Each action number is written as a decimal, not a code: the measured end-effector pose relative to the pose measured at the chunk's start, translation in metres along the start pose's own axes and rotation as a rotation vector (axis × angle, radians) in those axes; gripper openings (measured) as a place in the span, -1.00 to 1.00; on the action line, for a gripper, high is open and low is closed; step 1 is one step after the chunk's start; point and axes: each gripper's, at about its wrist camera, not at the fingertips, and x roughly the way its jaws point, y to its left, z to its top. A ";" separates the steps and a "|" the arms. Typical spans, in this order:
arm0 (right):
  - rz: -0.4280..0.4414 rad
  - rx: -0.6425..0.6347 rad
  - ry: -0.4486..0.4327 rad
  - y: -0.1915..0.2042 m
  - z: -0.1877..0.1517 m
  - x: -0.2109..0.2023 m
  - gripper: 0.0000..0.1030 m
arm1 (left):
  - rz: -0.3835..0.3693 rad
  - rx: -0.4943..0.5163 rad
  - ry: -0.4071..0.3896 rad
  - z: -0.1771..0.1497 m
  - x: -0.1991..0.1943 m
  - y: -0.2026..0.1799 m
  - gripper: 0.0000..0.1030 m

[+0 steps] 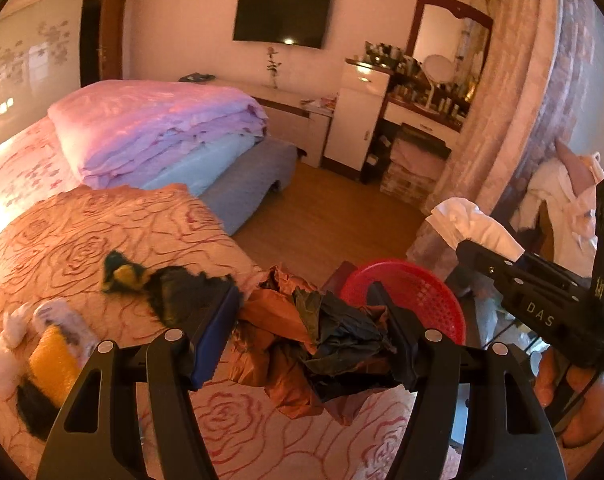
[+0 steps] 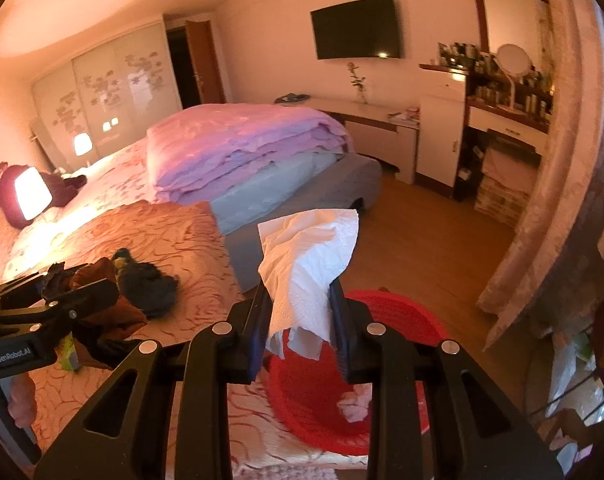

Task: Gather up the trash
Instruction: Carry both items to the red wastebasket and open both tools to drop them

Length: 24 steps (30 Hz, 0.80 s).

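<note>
While both loads are held over the edge of the bed (image 1: 113, 232), nothing is seen to have been dropped. A crumpled wad of brown and dark wrappers (image 1: 314, 336) is clenched between the pads of the left gripper (image 1: 314, 340), just short of the red basket (image 1: 426, 292). A white tissue (image 2: 306, 264) is pinched in the right gripper (image 2: 299, 320), directly above the basket's rim in the right wrist view. A pale scrap (image 2: 354, 404) is already seen lying inside the basket, so some collecting looks done. More is left, it is judged: a dark and yellow scrap (image 1: 141, 280) lies on the bedspread, and a yellow packet with white wadding (image 1: 49, 352) near the left edge.
</note>
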 end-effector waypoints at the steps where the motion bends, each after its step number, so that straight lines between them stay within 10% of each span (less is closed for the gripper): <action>1: -0.011 0.009 0.000 -0.005 -0.001 0.000 -0.47 | -0.005 0.004 0.004 0.001 0.002 -0.004 0.24; 24: -0.117 0.168 0.116 -0.088 -0.038 0.041 -0.44 | -0.075 0.134 0.170 0.004 0.100 -0.074 0.24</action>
